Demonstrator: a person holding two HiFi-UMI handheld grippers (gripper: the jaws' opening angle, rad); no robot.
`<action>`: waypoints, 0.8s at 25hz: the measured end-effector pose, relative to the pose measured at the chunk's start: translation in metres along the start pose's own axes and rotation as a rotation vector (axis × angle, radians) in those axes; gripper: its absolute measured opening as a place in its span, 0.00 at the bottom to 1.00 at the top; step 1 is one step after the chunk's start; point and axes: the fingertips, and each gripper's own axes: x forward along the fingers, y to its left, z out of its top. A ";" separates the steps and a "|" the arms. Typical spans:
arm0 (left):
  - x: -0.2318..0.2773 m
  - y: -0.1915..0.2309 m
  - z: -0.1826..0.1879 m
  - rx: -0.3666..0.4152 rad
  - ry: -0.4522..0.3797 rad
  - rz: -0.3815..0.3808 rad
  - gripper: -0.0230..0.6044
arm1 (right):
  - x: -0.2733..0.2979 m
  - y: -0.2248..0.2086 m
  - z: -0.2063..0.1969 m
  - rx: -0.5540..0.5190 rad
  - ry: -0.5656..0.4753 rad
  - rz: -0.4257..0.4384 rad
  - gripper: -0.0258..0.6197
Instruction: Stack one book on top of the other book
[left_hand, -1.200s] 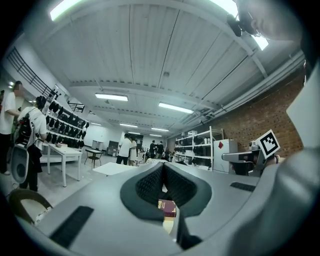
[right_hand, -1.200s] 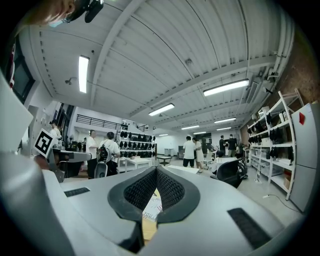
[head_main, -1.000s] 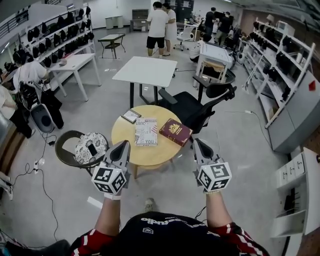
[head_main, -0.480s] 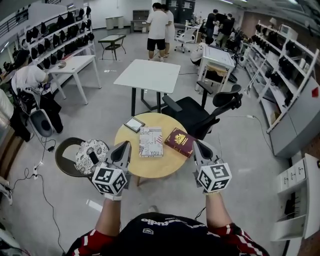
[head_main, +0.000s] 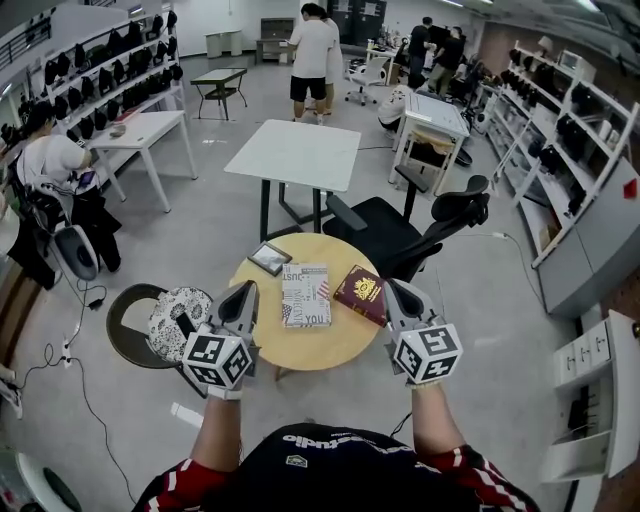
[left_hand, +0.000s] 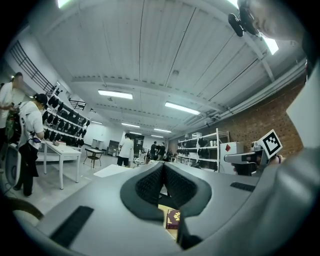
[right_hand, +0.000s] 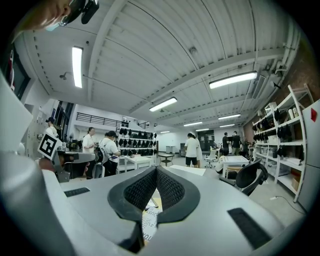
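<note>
**A:** What writing are we reading on the books?

**B:** On the white patterned book (head_main: 306, 294) we are making out "JUST" along the far end and "YOU" along the near end. The rest of its print is too small for us. To its right, the red book (head_main: 359, 293) is showing a gold emblem, but we cannot read its lettering.

**A:** And where are they lying relative to what we are holding?

**B:** Going from the left, our left hand-held gripper (head_main: 247, 288) is hovering by the near left rim of the round wooden table (head_main: 310, 345). Its jaws are pressing together on nothing. The white book is lying flat near the middle of the table, just right of that tip. The red book is lying flat just beside it, turned at an angle. Our right hand-held gripper (head_main: 392, 286) is hanging by the red book's right side, its jaws likewise closed and empty. Neither book is sitting on the other.

**A:** What else are we seeing around us?

**B:** At the left, a low chair with a patterned cushion (head_main: 178, 312) is standing on the grey speckled floor (head_main: 480, 320). A small dark framed thing (head_main: 270, 259) is lying at the table's far left edge. Beyond it a white square table (head_main: 295, 155) is standing, with a black office chair (head_main: 420, 225) to the right. Shelves (head_main: 570, 130) are lining the right wall, and people (head_main: 315, 50) are standing at the far end.
</note>
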 end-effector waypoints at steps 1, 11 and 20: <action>0.003 0.003 0.000 -0.001 0.000 -0.004 0.06 | 0.004 0.000 0.000 -0.003 0.002 -0.003 0.09; 0.032 0.025 -0.006 -0.023 -0.009 -0.036 0.06 | 0.033 0.001 -0.002 -0.011 0.016 -0.016 0.09; 0.063 0.014 -0.019 -0.054 0.002 -0.097 0.06 | 0.038 -0.027 -0.013 -0.017 0.054 -0.076 0.09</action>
